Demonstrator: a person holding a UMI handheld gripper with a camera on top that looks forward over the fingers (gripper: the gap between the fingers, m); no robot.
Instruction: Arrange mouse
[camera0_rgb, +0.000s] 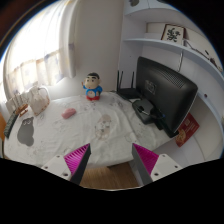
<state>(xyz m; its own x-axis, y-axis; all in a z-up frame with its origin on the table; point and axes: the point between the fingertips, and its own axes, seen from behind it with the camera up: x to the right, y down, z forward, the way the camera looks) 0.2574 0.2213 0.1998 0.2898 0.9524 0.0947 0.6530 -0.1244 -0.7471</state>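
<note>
A small pink object (68, 113), perhaps the mouse, lies on the white-covered table (115, 140), well beyond my left finger. A small pale object (104, 126) lies on the cloth just ahead of the fingers; I cannot tell what it is. My gripper (110, 153) is open and empty, its magenta pads (77, 159) spread wide at the table's near edge. Nothing stands between the fingers.
A black monitor (165, 90) stands at the right with dark gear (145, 108) at its foot. A toy figure (92, 87) stands at the back, a router (126, 82) beside it. Dark items (25, 130) lie at the left. Wooden floor (105, 176) shows below the table edge.
</note>
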